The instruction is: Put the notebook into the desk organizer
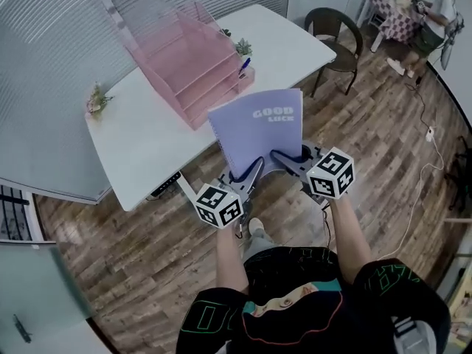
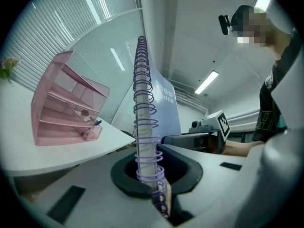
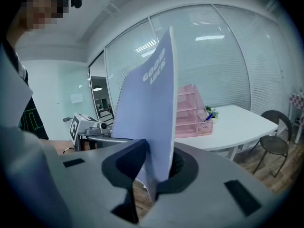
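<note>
An office room with a wood-plank floor [image 1: 376, 124] and a wall of glass and blinds; a white desk [image 1: 147, 146] stands against that wall. The notebook [image 1: 258, 127], lilac and spiral-bound with "GOOD LUCK" on its cover, is not on the desk. It is held up in the air just off the desk's near edge, standing nearly upright, cover toward the person, with its coil running up the left side.

The left gripper [image 1: 253, 170] has its jaws pinched on the notebook's bottom left corner, right on the wire coil. The right gripper [image 1: 284, 158] has its jaws clamped on the bottom edge of the cover and pages, a little to the right. The two grippers sit close together under the notebook.

Beyond it, the pink desk organizer [image 1: 192, 61] stands on the desk along the edge by the blinds, its tiers open toward the person. The notebook is clear of it. A blue pen [image 1: 244, 65] sticks out of the small compartment at its right end. A small plant [image 1: 243, 47] sits just behind that end, and another small plant [image 1: 97, 100] stands at the desk's left corner.

A dark chair [image 1: 335, 32] stands past the desk's right end, and another person [image 1: 435, 21] is at the far side of the room.
</note>
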A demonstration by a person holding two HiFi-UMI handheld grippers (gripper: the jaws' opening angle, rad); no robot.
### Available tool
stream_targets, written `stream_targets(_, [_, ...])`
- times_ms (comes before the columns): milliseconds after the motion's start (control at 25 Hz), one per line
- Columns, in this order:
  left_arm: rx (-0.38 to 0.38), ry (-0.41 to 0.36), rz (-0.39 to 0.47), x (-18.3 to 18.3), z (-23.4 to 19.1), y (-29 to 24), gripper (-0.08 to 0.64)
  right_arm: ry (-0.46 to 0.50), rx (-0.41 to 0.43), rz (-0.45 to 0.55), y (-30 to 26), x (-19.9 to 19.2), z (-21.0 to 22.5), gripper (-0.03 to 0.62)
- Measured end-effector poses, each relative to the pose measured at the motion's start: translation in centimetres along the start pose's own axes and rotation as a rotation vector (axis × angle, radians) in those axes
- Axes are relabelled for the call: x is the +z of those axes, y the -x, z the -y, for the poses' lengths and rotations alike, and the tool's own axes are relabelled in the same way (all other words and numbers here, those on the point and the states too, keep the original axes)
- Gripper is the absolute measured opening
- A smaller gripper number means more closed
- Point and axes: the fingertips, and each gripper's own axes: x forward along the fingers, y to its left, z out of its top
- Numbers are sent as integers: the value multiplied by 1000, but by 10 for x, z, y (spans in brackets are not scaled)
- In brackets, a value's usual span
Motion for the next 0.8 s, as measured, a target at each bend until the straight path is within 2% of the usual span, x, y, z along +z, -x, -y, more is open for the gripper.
stream_targets(280, [43,82,12,4,-56,1,31,-8,65,-66,-56,3,20,72])
stream_targets(560, [134,153,23,-3,-87,16,31,-27,181,-127,-94,-5,19,73])
stream_targets(800, [184,230,23,-14,-101,7,32,-56,257,-194,-107,-15,34,74])
